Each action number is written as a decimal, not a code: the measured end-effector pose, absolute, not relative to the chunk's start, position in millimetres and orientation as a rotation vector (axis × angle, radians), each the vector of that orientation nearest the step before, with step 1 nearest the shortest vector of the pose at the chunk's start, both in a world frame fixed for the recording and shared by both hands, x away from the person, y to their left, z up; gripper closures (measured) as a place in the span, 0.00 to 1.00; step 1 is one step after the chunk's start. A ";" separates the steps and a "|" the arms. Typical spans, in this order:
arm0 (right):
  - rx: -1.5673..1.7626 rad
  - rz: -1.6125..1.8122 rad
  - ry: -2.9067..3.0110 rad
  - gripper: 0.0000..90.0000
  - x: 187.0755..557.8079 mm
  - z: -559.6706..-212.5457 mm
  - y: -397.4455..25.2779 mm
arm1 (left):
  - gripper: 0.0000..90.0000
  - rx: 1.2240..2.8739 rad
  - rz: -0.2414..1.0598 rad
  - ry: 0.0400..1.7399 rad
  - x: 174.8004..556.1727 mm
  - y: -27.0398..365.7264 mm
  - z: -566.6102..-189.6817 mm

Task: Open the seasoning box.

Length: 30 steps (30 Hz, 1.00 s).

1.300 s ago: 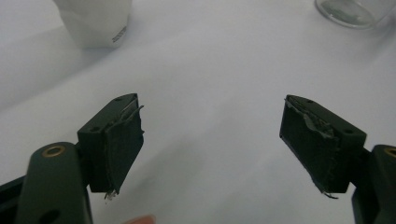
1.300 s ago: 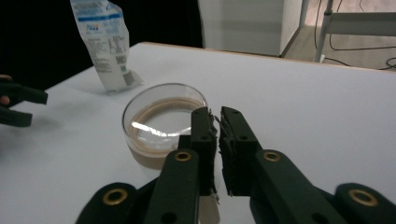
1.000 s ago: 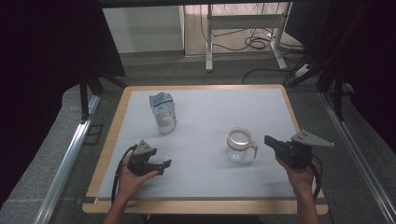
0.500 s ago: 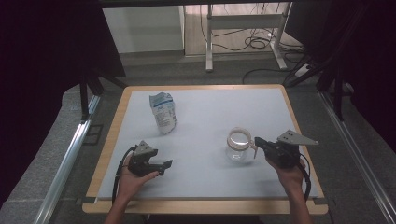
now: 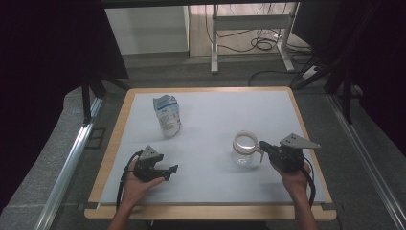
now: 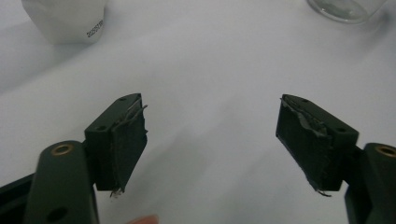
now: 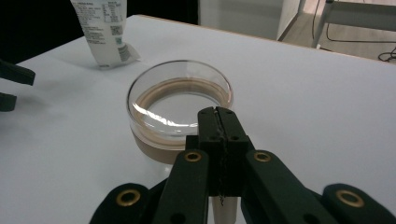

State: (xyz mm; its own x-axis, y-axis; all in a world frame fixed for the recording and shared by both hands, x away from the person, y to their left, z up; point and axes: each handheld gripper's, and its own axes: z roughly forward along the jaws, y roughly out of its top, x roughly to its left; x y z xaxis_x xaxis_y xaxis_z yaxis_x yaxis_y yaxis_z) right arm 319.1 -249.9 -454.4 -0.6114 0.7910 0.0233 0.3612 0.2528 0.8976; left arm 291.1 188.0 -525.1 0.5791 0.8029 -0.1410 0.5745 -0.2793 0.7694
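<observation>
The right gripper [image 7: 218,113] is pinching its jaws tight together at the near rim of the jar [image 5: 245,149], which is standing on the table [image 5: 210,117]. The left gripper [image 6: 210,135] is resting wide open, holding nothing, near the bag [image 5: 167,115].

A clear glass jar [image 5: 245,149] stands upright and open-mouthed on the white table [image 5: 215,120], well to the right of the white printed pouch [image 5: 167,115] and nearer the front edge; a tan band rings its neck; its handle [image 5: 261,147] points right, away from the pouch.
</observation>
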 end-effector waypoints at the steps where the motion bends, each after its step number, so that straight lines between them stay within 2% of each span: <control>1: 1.049 1.326 2.094 1.00 319.2 -454.5 -250.1 | 0.31 1.987 0.351 1.095 290.7 187.5 -525.1; 11: 1.045 1.329 2.087 1.00 318.5 -455.2 -250.8 | 0.37 1.979 0.333 1.096 290.8 185.4 -526.8; 14: 1.042 1.330 2.086 1.00 318.5 -455.4 -250.9 | 0.41 1.976 0.336 1.093 290.5 184.4 -527.4; 20: 1.047 1.343 2.081 1.00 318.5 -456.2 -252.9 | 0.60 1.950 0.357 1.072 288.0 182.3 -526.2; 24: 1.058 1.351 2.076 1.00 317.7 -456.5 -254.4 | 0.80 1.941 0.347 1.047 287.6 177.9 -523.2; 30: 1.054 1.344 2.077 1.00 317.4 -456.3 -253.4 | 0.93 1.956 0.331 1.015 292.1 162.9 -518.9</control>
State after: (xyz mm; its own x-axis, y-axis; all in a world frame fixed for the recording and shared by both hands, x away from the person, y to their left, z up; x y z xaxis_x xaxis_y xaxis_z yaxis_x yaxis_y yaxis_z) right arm 317.4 -253.4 -456.3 -0.6078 0.7934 0.0344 0.3562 0.2336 0.9047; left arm 292.1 162.9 -518.9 0.6303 0.7615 -0.1507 0.5268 -0.2770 0.8036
